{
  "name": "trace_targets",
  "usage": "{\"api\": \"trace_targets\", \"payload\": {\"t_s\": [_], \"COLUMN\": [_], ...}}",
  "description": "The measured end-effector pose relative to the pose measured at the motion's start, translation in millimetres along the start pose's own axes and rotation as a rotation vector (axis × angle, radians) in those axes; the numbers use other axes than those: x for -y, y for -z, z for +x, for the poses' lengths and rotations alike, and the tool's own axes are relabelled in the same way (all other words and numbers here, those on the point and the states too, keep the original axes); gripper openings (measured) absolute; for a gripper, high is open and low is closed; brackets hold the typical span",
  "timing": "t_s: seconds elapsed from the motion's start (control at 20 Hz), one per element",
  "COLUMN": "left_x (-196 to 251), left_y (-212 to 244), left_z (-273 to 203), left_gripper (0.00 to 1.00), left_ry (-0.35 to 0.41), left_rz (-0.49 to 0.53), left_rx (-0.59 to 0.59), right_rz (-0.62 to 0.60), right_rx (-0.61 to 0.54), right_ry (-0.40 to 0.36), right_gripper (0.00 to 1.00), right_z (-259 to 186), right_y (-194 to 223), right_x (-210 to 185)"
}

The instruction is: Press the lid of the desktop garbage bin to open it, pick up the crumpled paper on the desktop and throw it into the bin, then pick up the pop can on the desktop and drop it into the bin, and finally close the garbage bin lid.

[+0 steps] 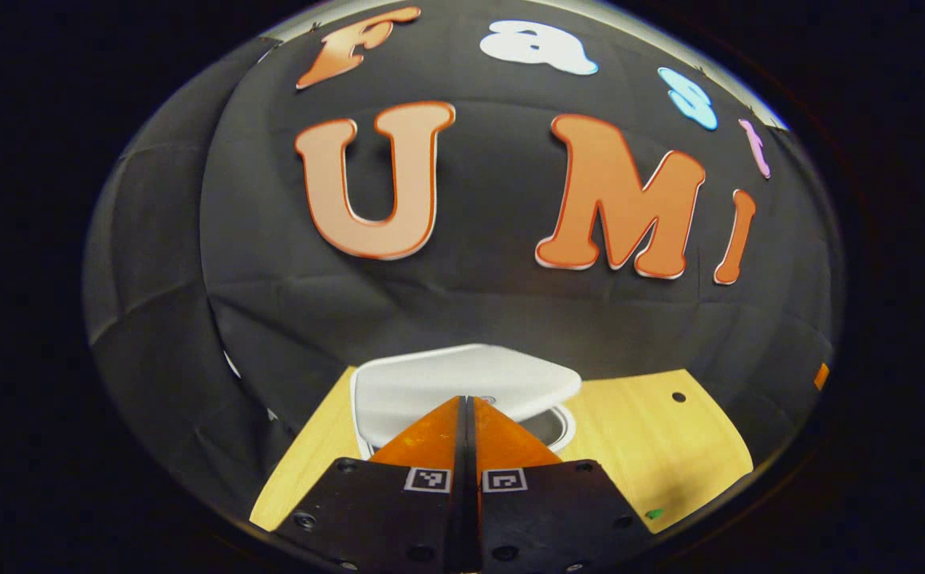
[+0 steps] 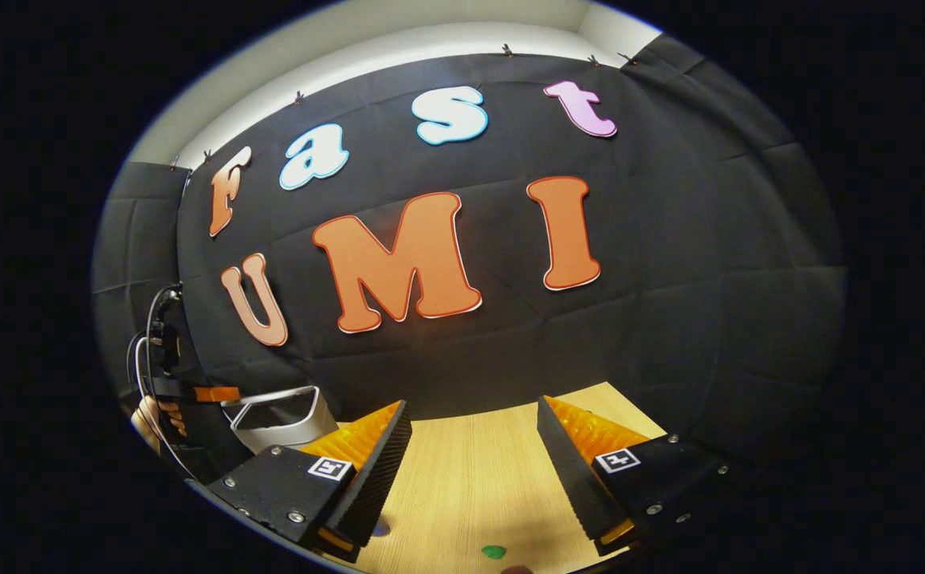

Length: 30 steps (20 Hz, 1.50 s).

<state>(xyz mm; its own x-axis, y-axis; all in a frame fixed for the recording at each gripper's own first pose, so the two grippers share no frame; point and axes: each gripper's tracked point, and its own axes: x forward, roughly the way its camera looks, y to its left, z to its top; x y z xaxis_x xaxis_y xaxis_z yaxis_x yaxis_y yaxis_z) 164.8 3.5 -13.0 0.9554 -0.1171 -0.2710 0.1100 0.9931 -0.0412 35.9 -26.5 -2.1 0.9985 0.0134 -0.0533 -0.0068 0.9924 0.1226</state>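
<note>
Bin point(image 1: 462, 383): lid slightly raised, apparently opening or closing; left gripper point(image 1: 466, 446) jaws pressed together over it; right gripper point(image 2: 474, 446) jaws spread, empty; stage cannot be told.

light wooden desktop point(image 2: 470, 478), small green dot point(image 2: 494, 551) near its edge

Both views dim overall, heavy fisheye bending at edges. Light falls from above: wooden desktop point(image 2: 478, 470) bright, cloth wall point(image 2: 670, 319) dark, showing creases. White bin lid point(image 1: 462, 379) slightly blown out. Focus sharp centrally, soft toward rims.
</note>
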Motion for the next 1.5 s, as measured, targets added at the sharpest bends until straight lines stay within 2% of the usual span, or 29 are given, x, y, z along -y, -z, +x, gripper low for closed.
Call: {"api": "trace_targets", "payload": {"t_s": [0.15,0.25,0.5,0.55,0.6,0.8,0.95,1.05,1.2,1.5], "left_x": [23,28,33,34,34,40,37,35,31,35], "left_y": [-13,-13,-3,-4,-5,2,6,-2,-6,5], "left_z": [-26,-42,-67,-71,-71,-72,-71,-76,-77,-74], "left_gripper": [0.00,0.00,0.00,0.00,0.00,0.00,0.08,0.19,0.97,0.95], "left_ry": [0.037,0.035,-0.006,-0.008,-0.019,-0.018,-0.026,-0.034,-0.053,-0.034], "left_rz": [-0.044,-0.069,-0.024,-0.011,0.003,-0.012,-0.036,-0.041,-0.034,-0.035], "left_rx": [0.076,0.104,0.141,0.149,0.173,0.174,0.172,0.213,0.244,0.211], "right_rz": [-0.058,-0.068,-0.066,-0.064,-0.061,-0.064,-0.075,-0.075,-0.076,-0.115], "right_rx": [-0.003,-0.003,-0.035,-0.037,-0.040,-0.057,-0.059,-0.071,-0.083,-0.156], "right_ry": [0.002,-0.011,-0.028,-0.034,-0.040,-0.054,-0.048,-0.052,-0.055,-0.085], "right_gripper": [0.95,0.95,0.95,1.00,0.95,0.95,0.95,0.95,0.95,0.95], "right_z": [-1,-1,5,6,7,10,11,11,12,14], "right_y": [3,4,15,15,16,23,24,28,31,57], "right_x": [-2,-7,-11,-12,-14,-17,-14,-14,-13,-15]}}
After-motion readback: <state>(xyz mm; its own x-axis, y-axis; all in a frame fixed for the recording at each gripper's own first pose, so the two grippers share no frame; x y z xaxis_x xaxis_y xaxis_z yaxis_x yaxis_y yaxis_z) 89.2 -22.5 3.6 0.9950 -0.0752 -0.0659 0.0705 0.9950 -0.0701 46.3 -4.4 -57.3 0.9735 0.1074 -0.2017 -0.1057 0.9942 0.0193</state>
